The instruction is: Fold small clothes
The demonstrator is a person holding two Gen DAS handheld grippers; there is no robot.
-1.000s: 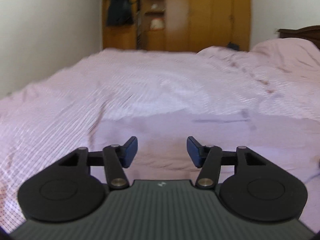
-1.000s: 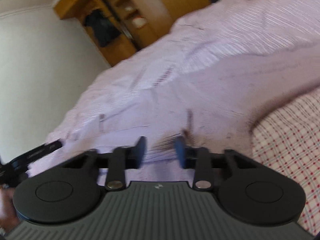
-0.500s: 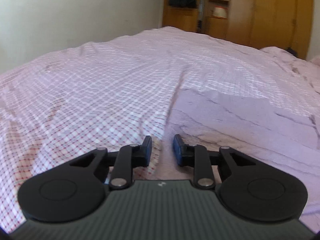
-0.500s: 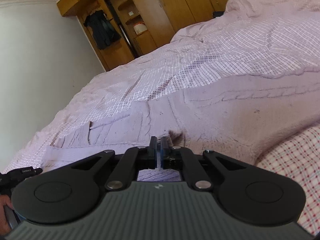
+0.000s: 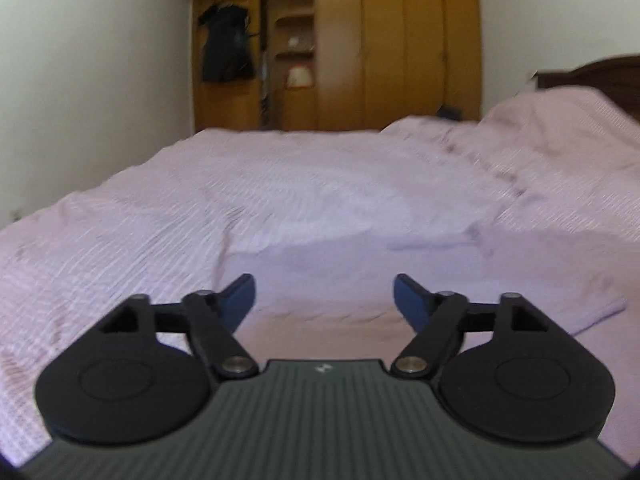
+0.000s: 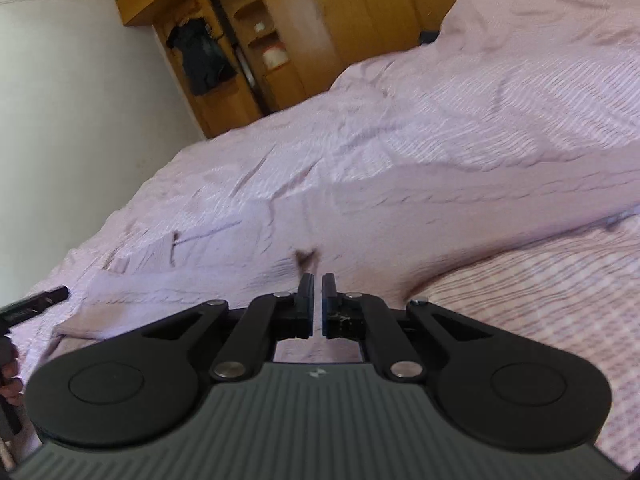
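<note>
Our left gripper point(image 5: 324, 294) is opening over the lilac knit sweater point(image 5: 360, 280), holding nothing. Our right gripper point(image 6: 316, 300) pinches its near edge. Pulling too hard could bunch it on the far checked bedsheet point(image 6: 500, 92).

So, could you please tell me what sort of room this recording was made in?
A bedroom in a home, most likely. A wide bed with a pale pink checked cover fills the view, a wooden wardrobe stands against the far wall, and a dark garment hangs on it.

Both wrist views low over bed point(image 5: 280, 184)
</note>
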